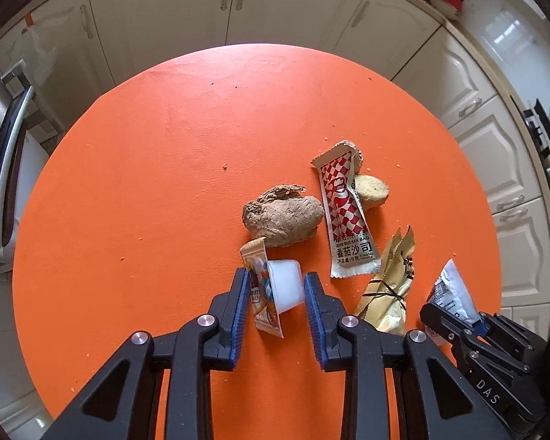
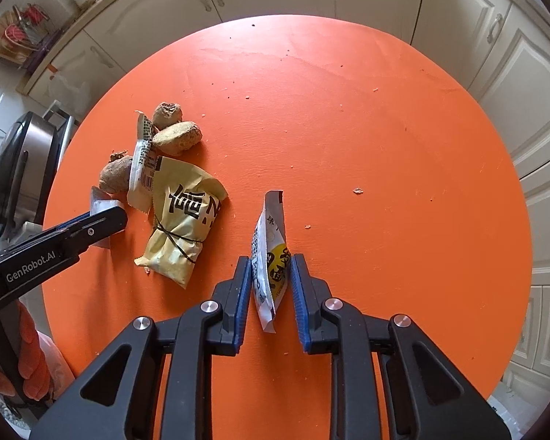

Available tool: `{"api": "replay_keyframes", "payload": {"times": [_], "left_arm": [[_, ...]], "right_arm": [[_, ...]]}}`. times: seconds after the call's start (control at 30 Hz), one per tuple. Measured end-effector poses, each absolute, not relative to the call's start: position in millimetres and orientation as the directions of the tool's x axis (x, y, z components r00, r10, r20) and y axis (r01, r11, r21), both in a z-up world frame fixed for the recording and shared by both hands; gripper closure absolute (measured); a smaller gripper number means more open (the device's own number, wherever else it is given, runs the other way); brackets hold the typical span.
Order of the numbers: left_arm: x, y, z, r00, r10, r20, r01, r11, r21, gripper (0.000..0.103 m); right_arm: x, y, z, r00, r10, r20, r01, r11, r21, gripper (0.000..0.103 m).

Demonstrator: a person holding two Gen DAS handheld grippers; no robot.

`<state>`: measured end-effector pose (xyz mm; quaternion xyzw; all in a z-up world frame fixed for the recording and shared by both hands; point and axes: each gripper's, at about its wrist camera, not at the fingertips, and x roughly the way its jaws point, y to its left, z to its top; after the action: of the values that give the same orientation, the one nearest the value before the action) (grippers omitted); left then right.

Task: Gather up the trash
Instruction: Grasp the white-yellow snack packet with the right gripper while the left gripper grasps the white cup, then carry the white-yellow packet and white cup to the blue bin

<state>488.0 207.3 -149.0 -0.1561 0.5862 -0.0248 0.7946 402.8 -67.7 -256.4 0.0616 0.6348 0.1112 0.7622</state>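
1. We worked over a round orange table (image 1: 165,146) ringed by cream kitchen cabinets (image 1: 293,3).
2. Our left gripper (image 1: 275,289) clamped a small jelly cup (image 1: 282,286) on the table.
3. Our right gripper (image 2: 269,282) pinched a snack wrapper (image 2: 271,256) near the pile.

Orange round table (image 1: 165,146), red-and-white checked sauce packet (image 1: 343,205), pale yellow wrapper (image 2: 181,220) with black lettering, cream cabinets (image 1: 293,3)

The left gripper (image 1: 275,289) points steeply down, its blue-padded jaws closed onto a small jelly cup (image 1: 280,291). The right gripper (image 2: 269,278) also tilts steeply down, jaws pinched on an upright snack wrapper (image 2: 271,256). An orange-gloved hand (image 2: 29,363) grips the left tool's handle.
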Motion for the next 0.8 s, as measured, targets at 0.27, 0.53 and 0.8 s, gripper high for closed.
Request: {"api": "replay_keyframes", "payload": {"times": [0.27, 0.53, 0.8], "left_arm": [[470, 222, -146, 0.304, -0.245, -0.921, -0.133, 0.946, -0.295, 0.082], [445, 224, -136, 0.308, -0.227, -0.924, -0.137, 0.95, -0.279, 0.084], [412, 222, -114, 0.338, -0.25, -0.907, -0.114, 0.946, -0.303, 0.084]], "right_arm": [[394, -79, -255, 0.17, 0.24, -0.956, -0.055, 0.971, 0.234, 0.083], [370, -96, -247, 0.184, 0.278, -0.943, 0.006, 0.959, 0.284, 0.083], [345, -108, -227, 0.23, 0.292, -0.928, 0.017, 0.953, 0.304, 0.082]]}}
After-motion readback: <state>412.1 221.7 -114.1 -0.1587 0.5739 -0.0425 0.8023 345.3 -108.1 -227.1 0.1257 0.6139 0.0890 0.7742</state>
